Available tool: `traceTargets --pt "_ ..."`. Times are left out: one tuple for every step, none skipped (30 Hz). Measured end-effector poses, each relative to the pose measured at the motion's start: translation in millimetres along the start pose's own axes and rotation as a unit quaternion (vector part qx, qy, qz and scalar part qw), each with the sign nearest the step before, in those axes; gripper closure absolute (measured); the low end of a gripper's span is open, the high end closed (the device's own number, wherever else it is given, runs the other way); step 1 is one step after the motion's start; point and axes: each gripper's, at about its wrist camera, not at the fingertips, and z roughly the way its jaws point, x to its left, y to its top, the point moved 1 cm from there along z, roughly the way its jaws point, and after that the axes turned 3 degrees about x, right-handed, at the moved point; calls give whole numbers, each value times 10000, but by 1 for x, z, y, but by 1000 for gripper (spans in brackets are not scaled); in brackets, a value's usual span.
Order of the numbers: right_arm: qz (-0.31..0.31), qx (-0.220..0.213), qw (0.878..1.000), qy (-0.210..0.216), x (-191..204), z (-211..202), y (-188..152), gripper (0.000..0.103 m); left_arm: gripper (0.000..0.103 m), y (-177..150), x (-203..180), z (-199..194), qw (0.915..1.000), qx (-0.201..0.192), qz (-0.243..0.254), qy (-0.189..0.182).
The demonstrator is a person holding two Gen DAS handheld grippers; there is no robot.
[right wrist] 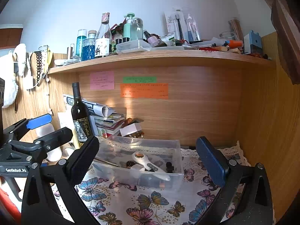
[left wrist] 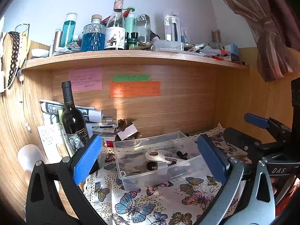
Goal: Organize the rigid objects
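- Desk alcove of pale wood, with one shelf [right wrist: 159,56] across the top and one butterfly-print cloth [right wrist: 131,202] covering the desktop.
- One clear plastic bin [right wrist: 174,150] sits on the cloth at the centre, between both grippers' views.
- Inside the bin: one white handheld magnifier [right wrist: 148,164] lying flat, one small black piece [right wrist: 169,166] at its 3 o'clock, one round dark item at its 9 o'clock, and other pieces too blurred to count.
- One dark wine bottle [right wrist: 79,115] stands upright at the bin's 10 o'clock, beside one stack of papers and books [right wrist: 107,120].
- Three paper notes are stuck to the back panel: one pink [right wrist: 101,80], one green [right wrist: 139,79], one orange [right wrist: 144,91].
- Shelf clutter: several bottles, too crowded for a sure count.
- Left gripper [left wrist: 150,158]: jaws wide apart, holding nothing, touching nothing; the bin shows in the gap between the two blue pads.
- Right gripper [right wrist: 148,158]: jaws wide apart, empty, hovering before the bin without contact.
- Each gripper appears at the edge of the other's view, side by side.
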Motion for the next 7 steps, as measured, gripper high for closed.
traceTargets --pt "1 3 10000 -7 0 0 0 0 0 0 0 0 10000 2 -3 -17" --pt "4 0 10000 -11 0 0 0 0 0 0 0 0 10000 3 -6 -23" --pt "9 6 10000 -6 0 0 -1 0 0 0 1 0 10000 8 -18 -38" --pt "17 13 10000 1 0 0 -1 0 0 0 1 1 10000 14 -29 -50" --pt "27 17 10000 6 0 1 -1 0 0 0 2 1 10000 25 -53 -59" --pt "32 24 10000 10 0 1 -1 0 0 0 2 2 10000 38 -71 -50" --pt "28 26 10000 7 0 1 -1 0 0 0 3 3 9999 52 -85 -41"
